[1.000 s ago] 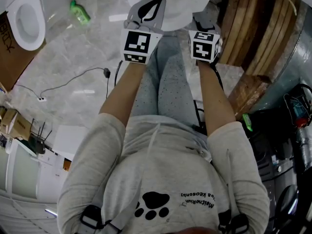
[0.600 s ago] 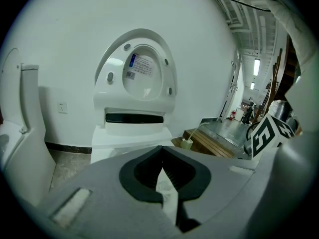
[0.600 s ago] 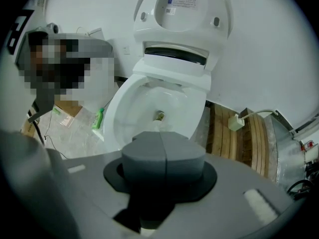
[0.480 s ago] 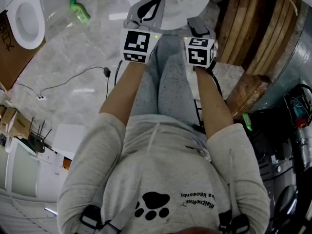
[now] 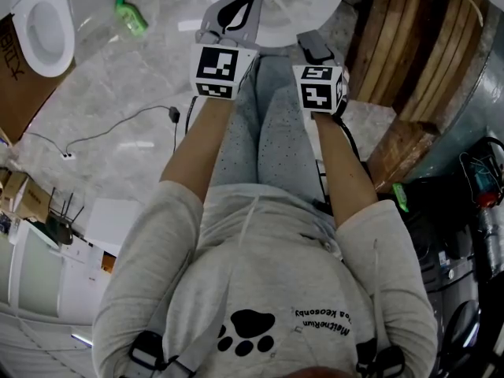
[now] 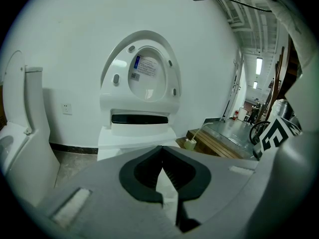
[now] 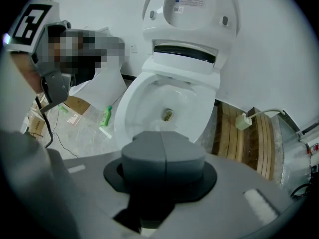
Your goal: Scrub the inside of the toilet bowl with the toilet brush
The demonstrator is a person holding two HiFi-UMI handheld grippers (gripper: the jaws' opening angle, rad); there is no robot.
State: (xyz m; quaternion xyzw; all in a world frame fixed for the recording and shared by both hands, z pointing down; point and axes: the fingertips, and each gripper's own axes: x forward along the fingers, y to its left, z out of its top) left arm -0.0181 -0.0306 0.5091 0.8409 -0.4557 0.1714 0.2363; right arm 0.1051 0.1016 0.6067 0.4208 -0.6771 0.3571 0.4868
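Head view looks steeply down over the person (image 5: 260, 274); both gripper views face the toilet (image 7: 149, 96) nearby, apparently shared by all three.

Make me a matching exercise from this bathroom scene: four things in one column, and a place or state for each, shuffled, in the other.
Things:
1. toilet lid
2. green bottle
3. right gripper
4. wooden planks

Places or states:
A. jaws shut, nothing between them
B. to the right of the toilet bowl
C. raised upright
D. lying on the floor to the left of the toilet bowl

Pairs: 1-C, 2-D, 3-A, 4-B
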